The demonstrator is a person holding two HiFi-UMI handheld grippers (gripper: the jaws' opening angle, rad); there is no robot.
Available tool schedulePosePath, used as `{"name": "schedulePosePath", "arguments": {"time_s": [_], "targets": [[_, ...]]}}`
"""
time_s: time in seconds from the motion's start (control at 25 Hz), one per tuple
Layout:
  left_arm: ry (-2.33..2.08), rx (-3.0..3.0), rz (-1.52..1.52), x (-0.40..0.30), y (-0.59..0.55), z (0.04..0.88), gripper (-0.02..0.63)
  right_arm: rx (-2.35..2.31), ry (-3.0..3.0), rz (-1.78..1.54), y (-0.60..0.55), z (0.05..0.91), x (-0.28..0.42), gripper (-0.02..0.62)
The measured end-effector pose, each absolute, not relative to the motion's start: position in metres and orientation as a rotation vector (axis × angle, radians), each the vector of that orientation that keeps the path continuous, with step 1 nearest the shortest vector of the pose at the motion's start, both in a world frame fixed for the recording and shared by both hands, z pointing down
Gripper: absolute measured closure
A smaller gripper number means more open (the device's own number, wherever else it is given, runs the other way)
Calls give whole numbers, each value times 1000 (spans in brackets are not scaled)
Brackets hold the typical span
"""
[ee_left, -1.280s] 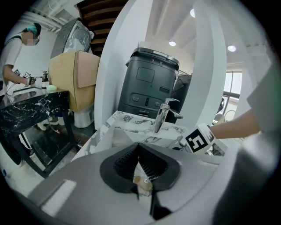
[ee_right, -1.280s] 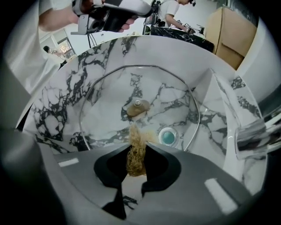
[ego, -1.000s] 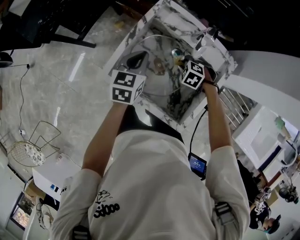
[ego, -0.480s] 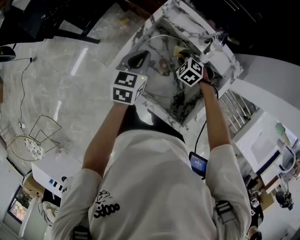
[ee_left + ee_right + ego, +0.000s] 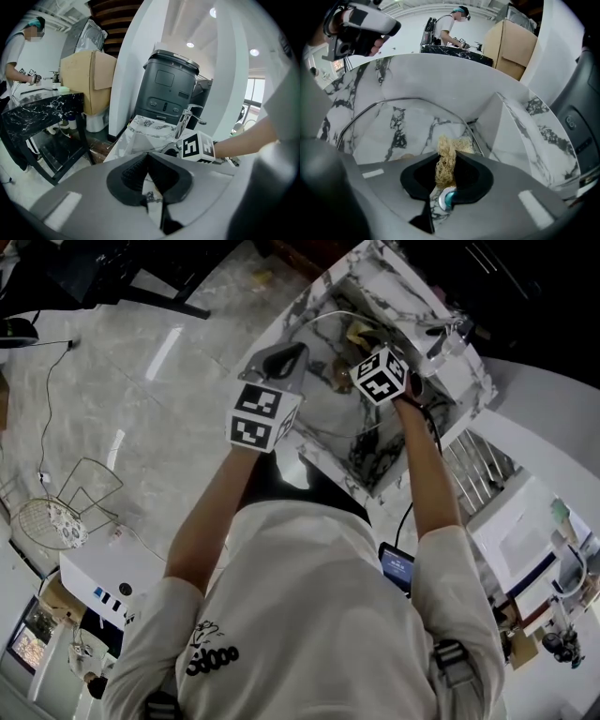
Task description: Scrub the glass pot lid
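Note:
The glass pot lid (image 5: 330, 314) stands tilted in the marble sink (image 5: 427, 357). Its metal rim arcs across the right gripper view, where the glass (image 5: 408, 126) shows the marble behind it. My left gripper (image 5: 284, 354) is at the lid's left edge with its jaws shut (image 5: 148, 161), and a thin edge runs between the pads. My right gripper (image 5: 446, 157) is shut on a tan fibrous scrubber (image 5: 445, 164), which presses against the lid's face. In the head view the scrubber (image 5: 356, 334) shows just beyond the right marker cube (image 5: 380, 374).
A metal drain (image 5: 446, 199) lies low in the sink, and a faucet (image 5: 190, 117) stands at the sink's far rim. Beyond it are a dark bin (image 5: 171, 89), a cardboard box (image 5: 86, 79) and a black marble table (image 5: 37, 108). A wire basket (image 5: 66, 521) sits on the floor at left.
My right gripper has slid the scrubber a little across the lid toward the left gripper. The left gripper has kept its place on the lid's edge.

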State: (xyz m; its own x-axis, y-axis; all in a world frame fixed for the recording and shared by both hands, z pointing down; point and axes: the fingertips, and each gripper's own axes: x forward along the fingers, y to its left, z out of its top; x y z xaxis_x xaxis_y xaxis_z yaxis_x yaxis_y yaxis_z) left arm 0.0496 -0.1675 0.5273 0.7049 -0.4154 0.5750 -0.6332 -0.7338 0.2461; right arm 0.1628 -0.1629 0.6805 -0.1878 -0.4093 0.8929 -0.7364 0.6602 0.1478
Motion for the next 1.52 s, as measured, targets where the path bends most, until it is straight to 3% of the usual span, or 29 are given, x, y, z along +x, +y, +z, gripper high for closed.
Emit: {"name": "schedulePosePath", "arguments": {"time_s": [1.52], "targets": [[-896, 2466, 643, 14, -145, 517, 594, 687, -1971, 275, -122, 676, 28, 541]]}}
